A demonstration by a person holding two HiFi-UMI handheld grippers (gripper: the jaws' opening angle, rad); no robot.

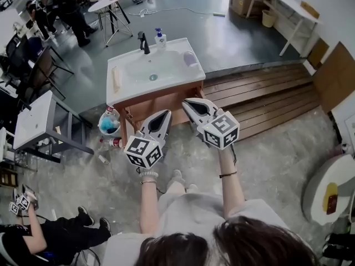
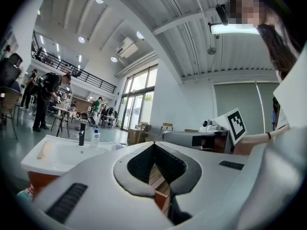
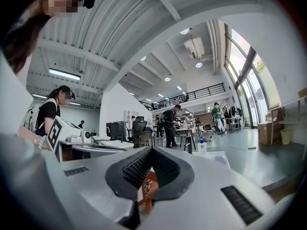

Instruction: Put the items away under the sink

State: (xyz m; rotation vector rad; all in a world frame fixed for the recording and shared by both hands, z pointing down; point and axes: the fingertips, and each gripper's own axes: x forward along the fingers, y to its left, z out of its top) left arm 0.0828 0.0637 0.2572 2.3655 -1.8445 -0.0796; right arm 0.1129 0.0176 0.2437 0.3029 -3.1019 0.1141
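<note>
Currently both grippers are held out level in front of the person, side by side and pointing at the sink cabinet [image 1: 145,106], with nothing in either. The left gripper [image 1: 166,114] has its jaws pressed together, the ribbed pads meeting at the tips around an empty gap, as its own view also shows [image 2: 154,144]. The right gripper [image 1: 186,102] is likewise pinched shut on nothing [image 3: 152,148]; through the gap behind its tips a piece of the brown cabinet wood shows. The white washbasin [image 1: 166,71] sits on top of the cabinet. At its back edge stand a black faucet [image 1: 143,42] and, just beside that, a pump bottle [image 1: 160,38] with a blue head. A pale lilac object [image 1: 190,58] lies near the basin's back right corner, and a beige oblong thing [image 1: 116,77] lies along its left edge; what either one is cannot be told. The things that wait on the floor are grouped at the cabinet's left side: a clear container with blue contents [image 1: 109,124] touching or just beside the cabinet's left front corner, a small bottle with a red cap [image 1: 111,142] lying near it, and a small pale piece [image 1: 104,159] a little nearer the person. Wooden decking [image 1: 260,96] runs off to the cabinet's right. A second person [image 1: 33,234] sits on the floor well to the left.
</note>
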